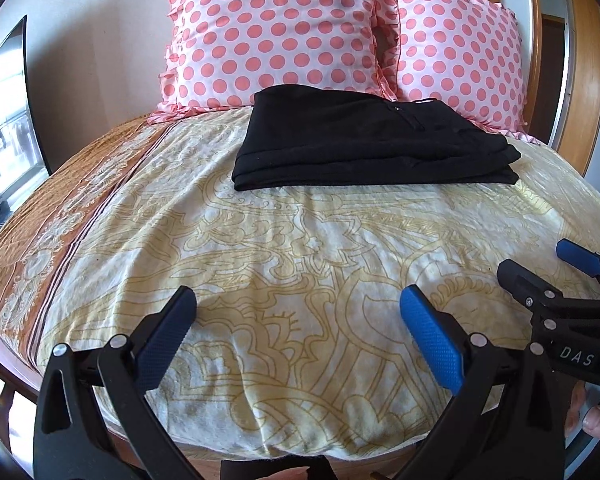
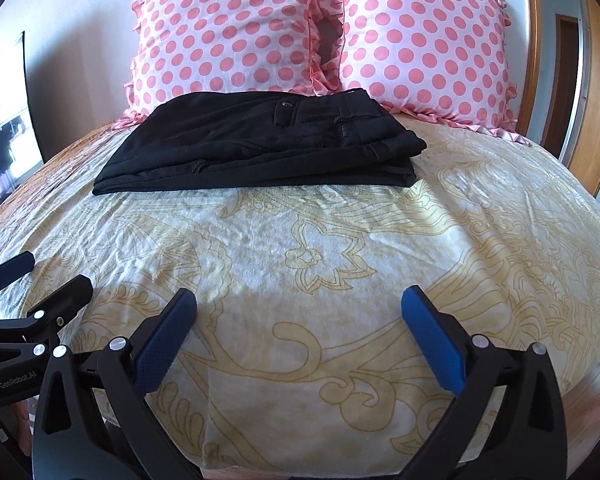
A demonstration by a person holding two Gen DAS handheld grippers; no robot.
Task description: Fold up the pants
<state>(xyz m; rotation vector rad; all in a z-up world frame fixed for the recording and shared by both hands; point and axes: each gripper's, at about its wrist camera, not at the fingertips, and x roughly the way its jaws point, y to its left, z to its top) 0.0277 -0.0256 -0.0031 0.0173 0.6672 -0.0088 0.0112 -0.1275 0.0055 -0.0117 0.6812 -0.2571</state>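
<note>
Already Folded: Black Pants Lie on the Bed Near the Pillows

Now we see the black pants (image 1: 376, 140) (image 2: 260, 148) folded into a flat stack of several layers. They lie on the bed sheet (image 1: 300, 240) (image 2: 340, 240), which is cream with a yellow drawn pattern. The stack is at the far side of the bed, and its back edge is just beside two pink dotted pillows (image 1: 276, 32) (image 2: 228, 28) that stand against the wall. On the top layer, in the right wrist view, we can see a waistband with a small button.

Our left gripper (image 1: 298, 312) (image 2: 40, 280) is released; its two blue pads are spread wide and nothing is between them. Our right gripper (image 2: 300, 312) (image 1: 540, 268) is released in the same way and holds nothing. Both grippers hover above the near part of the sheet, well apart from the pants, and they are side by side, near to each other. Neither gripper touches the cloth of the pants.
</note>
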